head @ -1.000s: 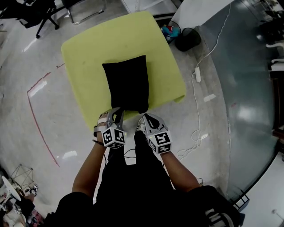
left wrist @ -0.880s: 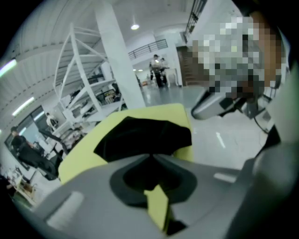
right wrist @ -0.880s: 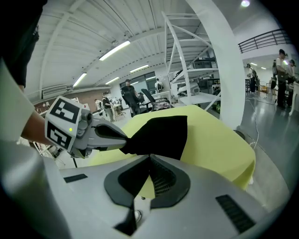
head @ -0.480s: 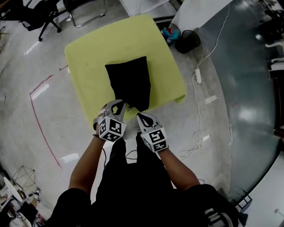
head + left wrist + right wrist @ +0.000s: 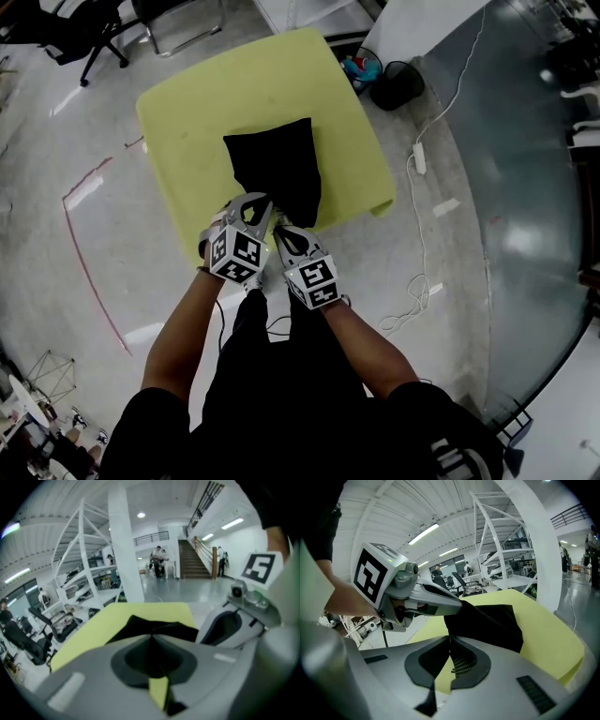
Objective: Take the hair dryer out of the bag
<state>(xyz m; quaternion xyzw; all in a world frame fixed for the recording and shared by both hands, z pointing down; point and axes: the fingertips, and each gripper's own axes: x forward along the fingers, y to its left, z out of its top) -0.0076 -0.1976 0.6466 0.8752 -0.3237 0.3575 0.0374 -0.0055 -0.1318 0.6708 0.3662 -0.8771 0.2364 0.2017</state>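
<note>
Where bag lies, table (yellow) — bin, chair

**Matt cloth, grey plastic, polished floor**

The bag is black cloth, matt and soft, and it creases where it gathers at its near edge. Under it, the table cover looks like a yellow-green fabric sheet, matt and smooth.

The left gripper and the right gripper have shells of smooth pale grey plastic with a dull sheen. Their jaw hollows are darker and matt. In the right gripper view, the ribbed pad shows fine ridges. Each marker cube carries flat black-and-white print.

The floor is pale, hard and glossy, and it reflects the ceiling lights. A white cable lying on it looks like smooth plastic.
</note>
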